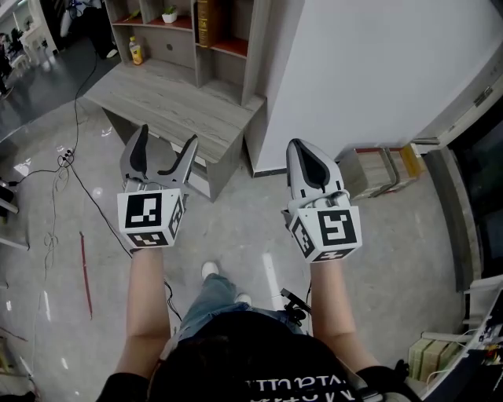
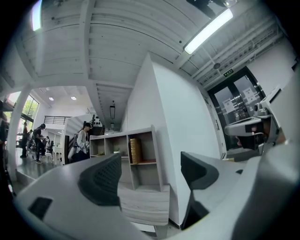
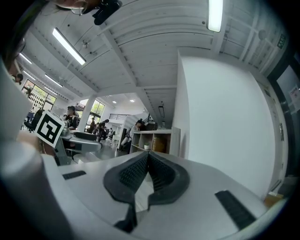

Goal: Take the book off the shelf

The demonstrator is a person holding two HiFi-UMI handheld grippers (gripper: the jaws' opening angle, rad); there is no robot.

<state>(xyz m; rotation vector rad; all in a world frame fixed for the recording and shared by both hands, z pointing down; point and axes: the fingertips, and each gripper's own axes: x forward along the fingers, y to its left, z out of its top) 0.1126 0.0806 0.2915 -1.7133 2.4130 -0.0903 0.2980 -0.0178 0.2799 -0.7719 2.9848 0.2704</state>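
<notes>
The task is barely begun: the book [image 1: 206, 22] stands upright in an upper compartment of the shelf [image 1: 255, 47], untouched. The left gripper [image 1: 167, 140], jaws wide open and empty, and the right gripper [image 1: 302, 151], jaws closed on nothing, hover well short of the shelf. A potted plant [image 1: 169, 13] sits in the compartment beside the book, with a yellow bottle [image 1: 136, 52] lower down.

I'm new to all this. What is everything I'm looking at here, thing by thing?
shelf unit: one, grey wood, beside white wall
book: one, brown, upright in shelf's right compartment
bottle: one, yellow, left compartment
potted plant: one, green, upper shelf
boxes: few, tan, floor right of wall
cable: one, black, floor at left
left gripper: one, grey, jaws open, empty
right gripper: one, grey, jaws shut, empty
</notes>
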